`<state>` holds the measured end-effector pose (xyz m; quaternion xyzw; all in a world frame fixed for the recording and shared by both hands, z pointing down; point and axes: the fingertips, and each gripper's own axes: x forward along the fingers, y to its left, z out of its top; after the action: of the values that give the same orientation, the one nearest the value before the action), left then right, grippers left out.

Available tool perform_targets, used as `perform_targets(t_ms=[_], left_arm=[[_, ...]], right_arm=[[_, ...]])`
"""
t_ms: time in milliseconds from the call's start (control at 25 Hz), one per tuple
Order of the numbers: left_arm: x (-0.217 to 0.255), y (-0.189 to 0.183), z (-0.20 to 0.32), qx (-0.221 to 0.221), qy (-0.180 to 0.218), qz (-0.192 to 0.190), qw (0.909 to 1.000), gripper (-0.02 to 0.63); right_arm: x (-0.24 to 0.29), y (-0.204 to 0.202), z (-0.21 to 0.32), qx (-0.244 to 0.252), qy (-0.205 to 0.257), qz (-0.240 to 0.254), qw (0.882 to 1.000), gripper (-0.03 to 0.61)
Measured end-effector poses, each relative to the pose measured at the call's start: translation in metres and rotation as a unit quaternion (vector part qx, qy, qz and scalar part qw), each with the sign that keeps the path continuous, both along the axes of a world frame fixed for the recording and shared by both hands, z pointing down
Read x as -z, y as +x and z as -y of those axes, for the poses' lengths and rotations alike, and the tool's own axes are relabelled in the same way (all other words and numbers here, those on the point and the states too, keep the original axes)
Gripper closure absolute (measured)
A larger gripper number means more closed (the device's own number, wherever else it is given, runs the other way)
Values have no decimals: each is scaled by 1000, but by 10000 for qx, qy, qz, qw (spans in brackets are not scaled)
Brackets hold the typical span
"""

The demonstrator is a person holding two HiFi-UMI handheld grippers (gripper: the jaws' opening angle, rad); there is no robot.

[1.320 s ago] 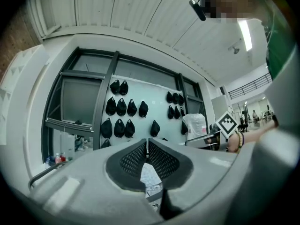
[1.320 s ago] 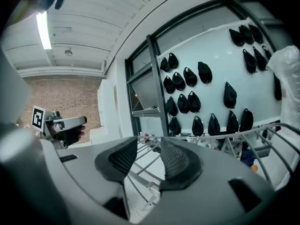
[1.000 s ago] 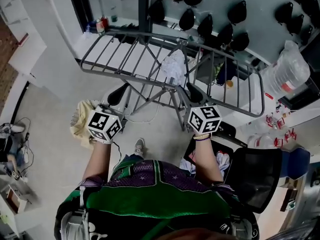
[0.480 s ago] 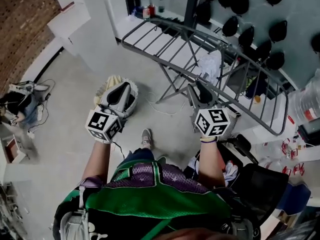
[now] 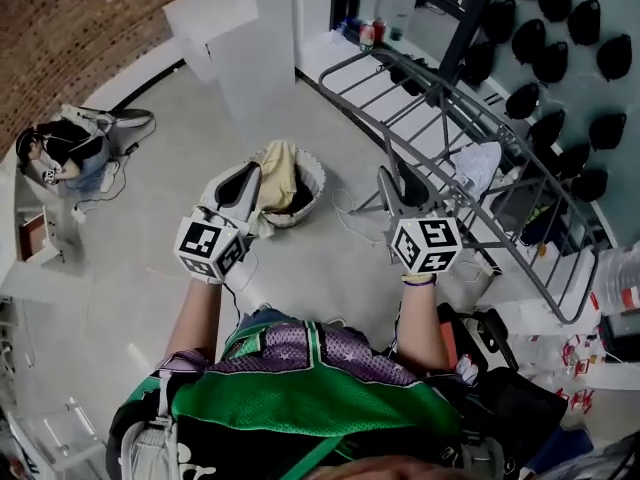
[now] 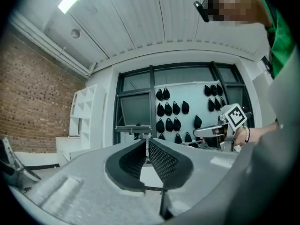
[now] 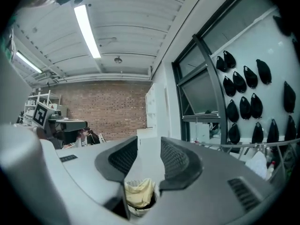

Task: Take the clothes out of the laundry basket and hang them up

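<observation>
A round white laundry basket (image 5: 305, 190) stands on the floor with a yellow garment (image 5: 280, 168) in it. My left gripper (image 5: 245, 175) hovers level just left of the basket; its jaws are shut and empty (image 6: 147, 143). To the basket's right my right gripper (image 5: 391, 178) is held level and open, with nothing between its jaws (image 7: 149, 146). Through their gap I see the basket (image 7: 138, 198) below. The grey drying rack (image 5: 455, 118) stands to the right, with a white garment (image 5: 480, 163) draped on it.
A person (image 5: 65, 153) sits on the floor at far left. White steps (image 5: 235, 23) rise behind the basket. Black caps (image 5: 560, 48) hang on the wall beyond the rack. A black chair (image 5: 510, 388) and a water bottle (image 5: 620, 288) are at right.
The view has swung left, away from the rack. Both grippers have moved with it and now flank the basket, which has come to the middle. Neither gripper's jaws have changed.
</observation>
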<state>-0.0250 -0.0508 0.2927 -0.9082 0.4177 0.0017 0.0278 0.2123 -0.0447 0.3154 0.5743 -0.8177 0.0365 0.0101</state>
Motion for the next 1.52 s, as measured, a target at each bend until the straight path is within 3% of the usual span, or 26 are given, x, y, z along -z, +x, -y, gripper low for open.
perform_targets(t_ms=[360,880,1120,1520], left_arm=[[6,-158,32,765,-25,-27,9971,594],[-8,-372,39,1871,-51,26,9823,594],[-23,-405,46,2011,-156,22,9794,594],[-59,-404,97,2086,-543,-18,9765,592]], right_arm=[[17,-157,63,684,31,-123,9976,440],[13,-381,119,1735,99,-121,9847,439],[4,-416,133,1893,-1,-187,9817,439],[-20,-421,197,2067,-224,-258,9778,439]])
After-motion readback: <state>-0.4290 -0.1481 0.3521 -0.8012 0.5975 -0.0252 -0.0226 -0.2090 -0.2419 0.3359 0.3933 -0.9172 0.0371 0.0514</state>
